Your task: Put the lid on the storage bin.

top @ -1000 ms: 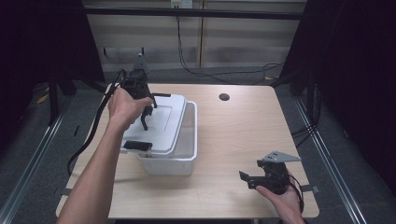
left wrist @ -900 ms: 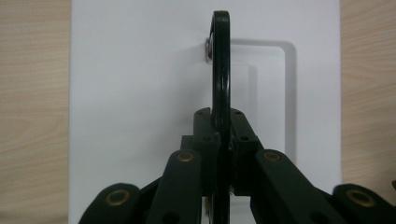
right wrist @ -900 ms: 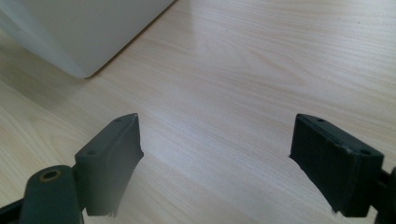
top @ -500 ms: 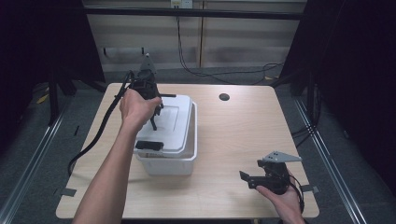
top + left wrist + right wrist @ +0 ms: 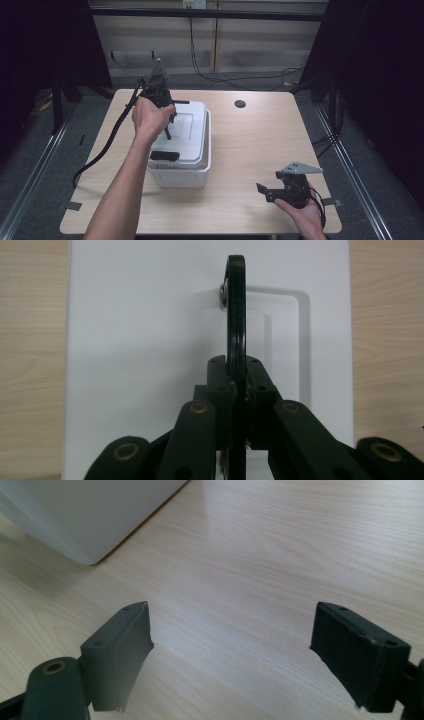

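The white box (image 5: 181,150) is the landmark here: it sits on the left half of the wooden table (image 5: 260,145), its long axis running away from the person, with a white lid (image 5: 187,131) on top.

At the far left end of the box, the left gripper (image 5: 167,120) is held above the lid by the left hand (image 5: 150,116), pointing down. Its jaws are pressed together on a black handle (image 5: 236,315) that stands up on edge from the recessed middle of the lid. The handle's long axis runs along the box, in line with the gripper's view, so the jaws pinch its thin sides. Any lift would likely go straight up from the box, and this hand is plainly the nearer one to it. A black latch (image 5: 164,156) shows on the near end of the lid.

To the right of the box, well apart from it near the table's front edge, the right gripper (image 5: 265,192) rests in the right hand (image 5: 300,216), jaws wide apart and holding nothing.

The high view gives the layout of box and both hands; the left gripper view alone makes the clamp on the handle and its metal rivet clear. The right gripper view shows a rounded corner of the box up and to its left, across bare wood.
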`<state>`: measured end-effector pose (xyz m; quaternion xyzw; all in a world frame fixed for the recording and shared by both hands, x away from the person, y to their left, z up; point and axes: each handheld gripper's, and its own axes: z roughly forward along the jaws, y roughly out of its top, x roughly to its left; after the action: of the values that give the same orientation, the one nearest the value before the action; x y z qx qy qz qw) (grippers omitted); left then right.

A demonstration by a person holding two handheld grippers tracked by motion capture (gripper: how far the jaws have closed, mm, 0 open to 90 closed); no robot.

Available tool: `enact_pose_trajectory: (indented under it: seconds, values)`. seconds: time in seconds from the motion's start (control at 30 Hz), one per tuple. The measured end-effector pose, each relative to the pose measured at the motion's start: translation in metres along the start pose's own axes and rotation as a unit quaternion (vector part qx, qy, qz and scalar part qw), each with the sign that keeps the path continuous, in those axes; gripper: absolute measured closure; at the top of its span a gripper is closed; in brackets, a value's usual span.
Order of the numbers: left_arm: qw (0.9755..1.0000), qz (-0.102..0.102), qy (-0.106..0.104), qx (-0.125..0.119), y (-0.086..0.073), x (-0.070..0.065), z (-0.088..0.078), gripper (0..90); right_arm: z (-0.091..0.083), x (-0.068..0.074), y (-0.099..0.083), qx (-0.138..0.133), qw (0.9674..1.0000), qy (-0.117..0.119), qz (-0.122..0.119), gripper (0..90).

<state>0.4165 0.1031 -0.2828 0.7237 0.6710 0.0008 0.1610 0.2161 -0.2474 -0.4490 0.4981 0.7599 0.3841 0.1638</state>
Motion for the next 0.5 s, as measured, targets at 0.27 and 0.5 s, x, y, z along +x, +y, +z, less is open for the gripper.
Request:
enact_pose_trajectory:
  seconds: [0.27, 0.5]
  values:
    - [0.9998, -0.018, 0.006, -0.004, -0.003, -0.004, 0.007, 84.5, 0.0, 0.0, 0.0, -0.002, 1.0, 0.0, 0.001, 15.9]
    - [0.9999, -0.015, 0.003, -0.007, -0.005, -0.009, 0.012, 84.6, -0.002, -0.003, -0.001, -0.003, 0.9999, -0.003, 0.009, 16.0]
